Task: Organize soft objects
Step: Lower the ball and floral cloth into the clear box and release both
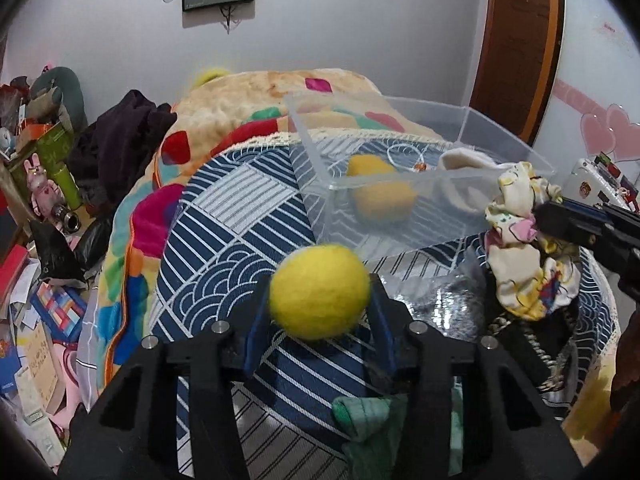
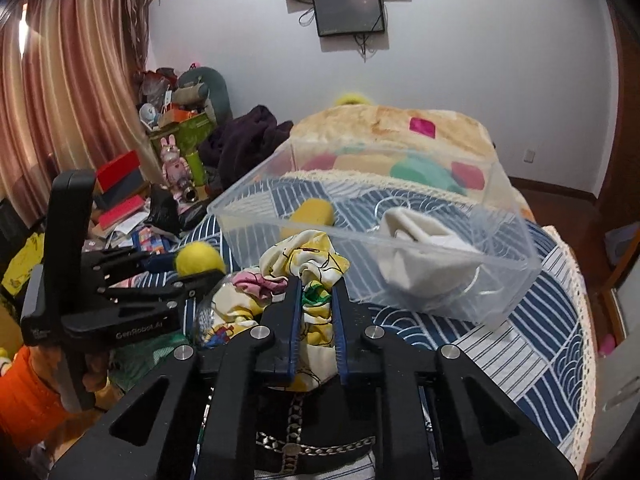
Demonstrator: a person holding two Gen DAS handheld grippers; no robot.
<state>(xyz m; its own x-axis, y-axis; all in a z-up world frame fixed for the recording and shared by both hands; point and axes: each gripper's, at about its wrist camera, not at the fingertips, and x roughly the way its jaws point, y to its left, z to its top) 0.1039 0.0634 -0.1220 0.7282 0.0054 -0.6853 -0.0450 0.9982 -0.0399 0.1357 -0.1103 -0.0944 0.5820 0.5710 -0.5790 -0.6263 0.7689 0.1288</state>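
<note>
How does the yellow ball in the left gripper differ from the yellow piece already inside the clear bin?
The yellow ball is round and lemon-bright; the yellow piece in the clear bin looks blockier and more orange-yellow. The ball is held outside the bin, clamped in the left gripper; the piece rests loose on the bin floor. Both look soft and fuzzy.

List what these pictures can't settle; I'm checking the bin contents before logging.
- Orange ball in the bin: its outline is blurred by the clear wall, both views.
- White cloth: folded, so its kind is unclear.
- Green cloth: hidden behind the left gripper, left view.
- Patterned cloth: its lower part is hidden by the right gripper.
</note>
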